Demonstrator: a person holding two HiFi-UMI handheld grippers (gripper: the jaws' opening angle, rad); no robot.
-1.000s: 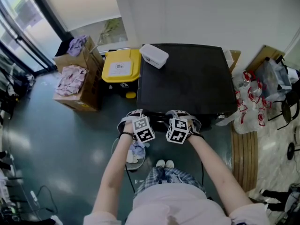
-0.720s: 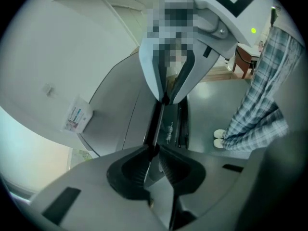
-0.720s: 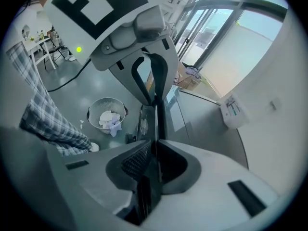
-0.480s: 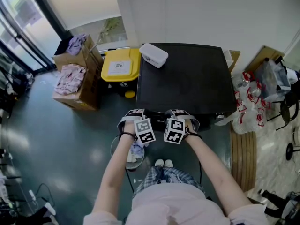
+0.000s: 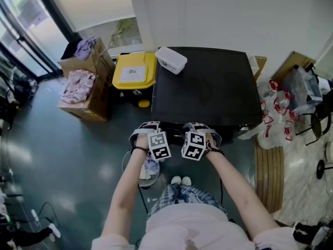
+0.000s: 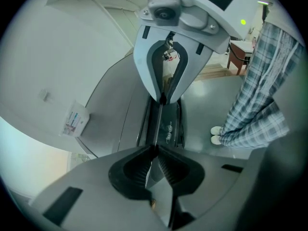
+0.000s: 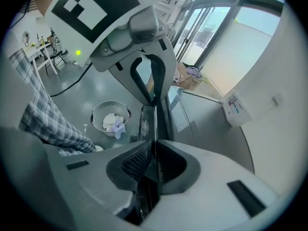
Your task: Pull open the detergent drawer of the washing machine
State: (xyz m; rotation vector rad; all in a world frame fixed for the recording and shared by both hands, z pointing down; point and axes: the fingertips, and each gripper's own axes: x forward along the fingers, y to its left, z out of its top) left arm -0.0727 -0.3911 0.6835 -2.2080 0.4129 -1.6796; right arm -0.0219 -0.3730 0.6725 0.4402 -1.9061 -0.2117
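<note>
— What was the biggest thing there?

— The washing machine (image 5: 208, 87), dark-topped, standing against the white wall (image 5: 218, 14) on a grey-green floor (image 5: 62, 155). The person, in checked shorts (image 5: 182, 194), stood right at its front with both arms reaching down to its front top edge.

— And round it?

— On the left in the head view stood cardboard boxes (image 5: 101, 90) heaped with clothes (image 5: 79, 85). A yellow-lidded bin (image 5: 134, 72) stood just beside the machine. A round laundry basket (image 5: 148, 170) holding a few garments sat on the floor beneath the left wrist. A white lidded tub (image 5: 170, 60) rested on the machine's top, at its back left corner.

— Where were the tools?

— Side by side at the machine's front edge, towards its left end, near each other and both angled downward. In each gripper view the other tool showed at the far end of the same strip.

— And the drawer?

— The detergent drawer (image 6: 166, 129) showed as a dark strip with small printed symbols along the machine's front top. Its thin edge ran straight between the pads of the left tool (image 6: 155, 146), whose jaws were closing onto it. The same edge sat pinched in the right tool (image 7: 155, 140), which was clenched on it. So the drawer lay between the two tools, gripped at both. How far out it stood I couldn't tell.
</note>
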